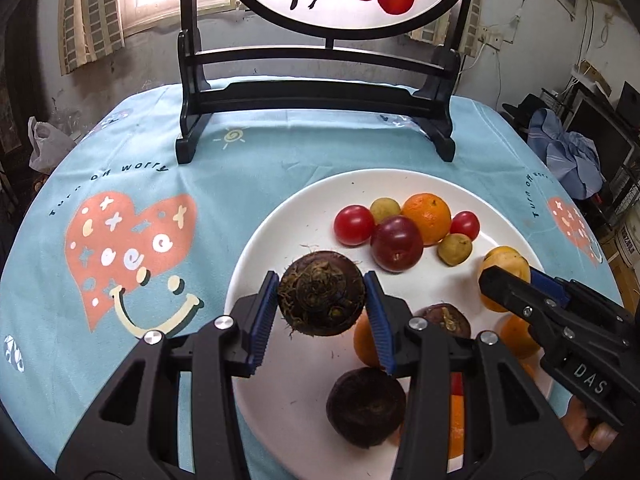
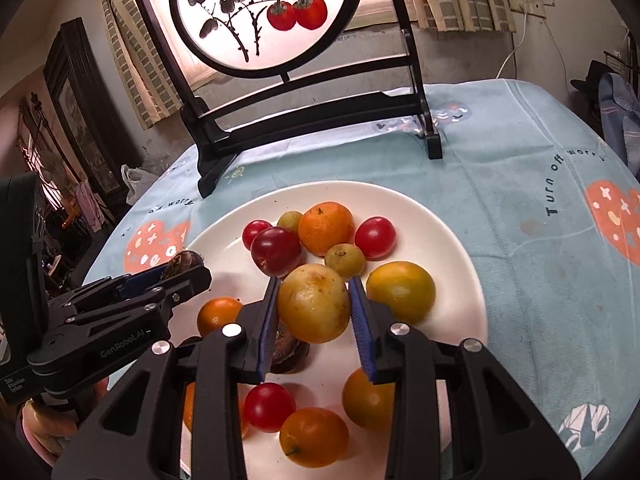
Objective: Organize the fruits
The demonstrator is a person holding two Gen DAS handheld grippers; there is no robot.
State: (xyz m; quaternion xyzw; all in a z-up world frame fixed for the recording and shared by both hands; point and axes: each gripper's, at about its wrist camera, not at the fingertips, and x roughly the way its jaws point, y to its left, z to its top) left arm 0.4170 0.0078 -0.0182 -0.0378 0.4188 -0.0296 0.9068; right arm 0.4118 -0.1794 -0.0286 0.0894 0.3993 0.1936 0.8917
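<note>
Currently both grippers are loaded over the white plate [image 1: 256, 248]. Left gripper [image 1: 322, 300] is clamped on a dark brown water chestnut [image 1: 322, 294], blue pads touching both its sides, rooty end facing the camera; it's above the plate's near-left area. Right gripper [image 2: 314, 304] is clamped on a yellow speckled round fruit [image 2: 314, 302], held above the plate's middle.

On the plate, far cluster: an orange [image 2: 326, 228], a dark red plum [image 2: 276, 250], three cherry tomatoes (one at [image 2: 375, 238]), and two small greenish fruits (one at [image 2: 345, 260]), mostly touching. A yellow-green citrus [image 2: 401, 292] sits just right of the held fruit. Near side: small oranges [image 2: 314, 436], another tomato [image 2: 269, 406], and two more water chestnuts [image 1: 366, 406].

Plate sits on a light-blue printed tablecloth [image 1: 160, 168]. Behind it stands a black framed round persimmon painting [image 1: 316, 52].
</note>
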